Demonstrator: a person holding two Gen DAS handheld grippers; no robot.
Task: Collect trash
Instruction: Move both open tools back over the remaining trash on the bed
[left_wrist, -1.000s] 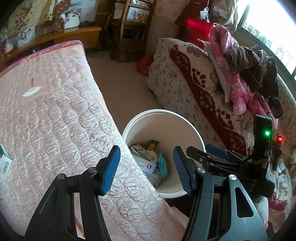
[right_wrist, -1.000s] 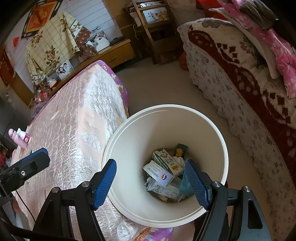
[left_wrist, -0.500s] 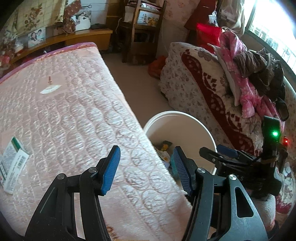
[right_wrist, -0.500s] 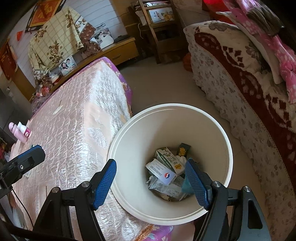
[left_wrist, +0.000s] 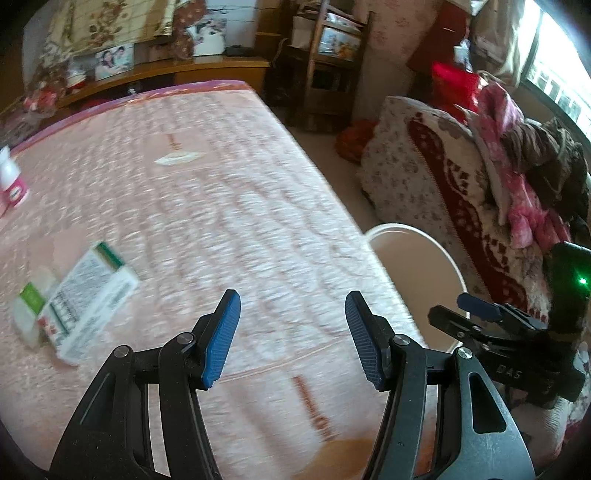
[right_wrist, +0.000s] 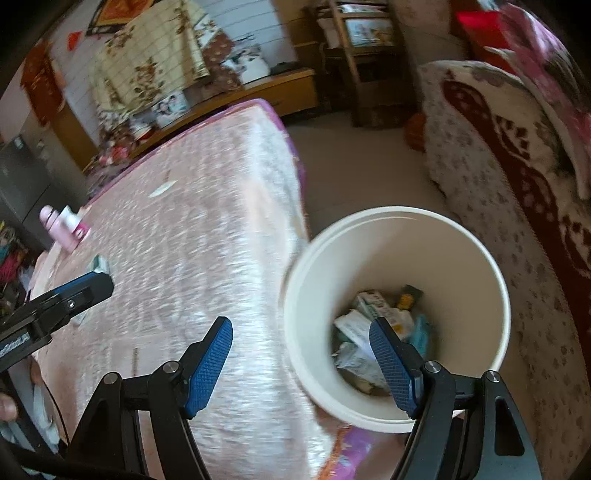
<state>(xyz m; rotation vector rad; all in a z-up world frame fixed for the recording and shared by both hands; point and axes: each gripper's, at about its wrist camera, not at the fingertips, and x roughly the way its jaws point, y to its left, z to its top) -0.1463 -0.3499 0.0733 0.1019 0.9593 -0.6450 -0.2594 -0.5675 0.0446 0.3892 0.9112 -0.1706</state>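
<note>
A white bucket (right_wrist: 480, 251) stands on the floor by the pink quilted bed (right_wrist: 207, 236); several cartons and wrappers (right_wrist: 373, 325) lie in its bottom. In the left wrist view only part of the bucket rim (left_wrist: 417, 236) shows. On the bed, left of my left gripper (left_wrist: 291, 332), lie a white-and-green carton (left_wrist: 92, 291) and a small green-labelled packet (left_wrist: 31, 306). A pink-and-white bottle (left_wrist: 9, 181) lies further back, the same bottle (right_wrist: 64, 225) in the right wrist view. My left gripper is open and empty over the bed. My right gripper (right_wrist: 301, 354) is open and empty, straddling the bed edge and bucket.
A sofa with a red-and-white floral cover (left_wrist: 454, 192) and piled pink and brown clothes (left_wrist: 524, 155) stands right of the bucket. A wooden shelf unit (left_wrist: 325, 59) and a low wooden cabinet (left_wrist: 166, 74) line the far wall. Bare floor (right_wrist: 354, 158) lies between bed and sofa.
Both grippers have swung left, away from the bucket and over the bed. The carton, packet and pink bottle have come into the left wrist view. Neither jaw gap has changed.
</note>
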